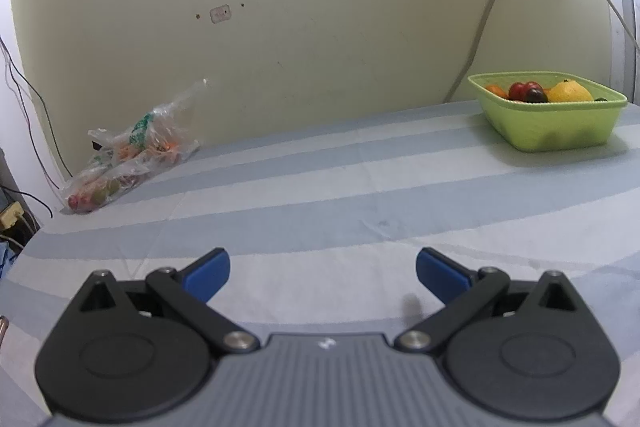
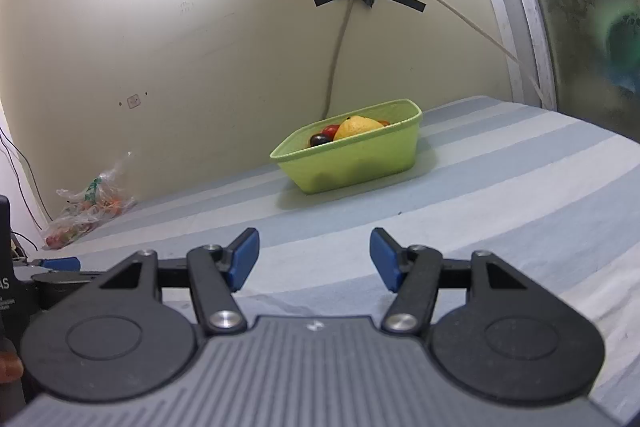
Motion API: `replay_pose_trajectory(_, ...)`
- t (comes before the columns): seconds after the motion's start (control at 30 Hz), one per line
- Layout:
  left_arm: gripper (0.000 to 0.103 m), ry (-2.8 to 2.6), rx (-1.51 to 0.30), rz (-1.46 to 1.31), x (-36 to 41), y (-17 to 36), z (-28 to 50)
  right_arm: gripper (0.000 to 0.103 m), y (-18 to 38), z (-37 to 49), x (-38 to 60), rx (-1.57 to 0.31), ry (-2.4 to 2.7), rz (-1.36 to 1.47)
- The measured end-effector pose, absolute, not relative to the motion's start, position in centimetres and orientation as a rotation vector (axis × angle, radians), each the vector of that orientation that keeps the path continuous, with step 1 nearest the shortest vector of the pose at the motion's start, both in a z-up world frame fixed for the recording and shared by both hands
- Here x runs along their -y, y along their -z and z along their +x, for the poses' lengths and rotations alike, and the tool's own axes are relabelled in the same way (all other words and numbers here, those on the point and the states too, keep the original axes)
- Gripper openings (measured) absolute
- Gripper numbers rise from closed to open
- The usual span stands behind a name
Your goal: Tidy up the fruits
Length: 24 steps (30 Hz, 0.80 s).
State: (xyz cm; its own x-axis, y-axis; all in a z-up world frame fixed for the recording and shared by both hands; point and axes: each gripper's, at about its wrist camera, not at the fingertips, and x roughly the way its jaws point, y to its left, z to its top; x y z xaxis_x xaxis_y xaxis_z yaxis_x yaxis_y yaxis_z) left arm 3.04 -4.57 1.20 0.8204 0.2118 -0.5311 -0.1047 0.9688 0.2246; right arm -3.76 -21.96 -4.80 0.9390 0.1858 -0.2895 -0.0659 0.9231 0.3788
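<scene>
A green plastic basket [image 1: 560, 131] stands at the far right of the striped cloth, near the wall; it also shows in the right wrist view [image 2: 360, 163]. It holds a yellow lemon [image 1: 570, 93] [image 2: 356, 127], red fruits [image 1: 522, 89] [image 2: 330, 131], a dark plum [image 1: 536, 95] [image 2: 319, 139] and an orange piece [image 1: 496, 89]. My left gripper [image 1: 323, 273] is open and empty, low over the cloth. My right gripper [image 2: 314, 259] is open and empty, short of the basket.
A clear plastic bag [image 1: 128, 155] with fruit inside lies at the far left against the wall, also in the right wrist view [image 2: 86, 213]. Cables hang down the wall [image 1: 480, 39]. A window frame [image 2: 516, 27] stands at the right. The left gripper's body [image 2: 24, 291] sits beside the right one.
</scene>
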Motion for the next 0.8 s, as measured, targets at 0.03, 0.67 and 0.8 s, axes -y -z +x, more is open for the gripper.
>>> replay_pose_trajectory(0.03, 0.103, -0.167, -0.587, 0.187, 4.54, -1.2, 3.08, 0.063, 4.81, -3.73, 22.0, -0.329, -0.133, 0.375)
replay_pose_trajectory(0.67, 0.103, -0.152, -0.591, 0.156, 4.0, -1.16, 2.86, 0.066, 4.96, -3.82, 22.56, -0.331, -0.134, 0.41)
replay_pose_trajectory(0.8, 0.103, -0.163, -0.578, 0.162, 4.07, -1.23, 2.64, 0.067, 4.93, -3.83, 22.57, -0.331, -0.137, 0.407)
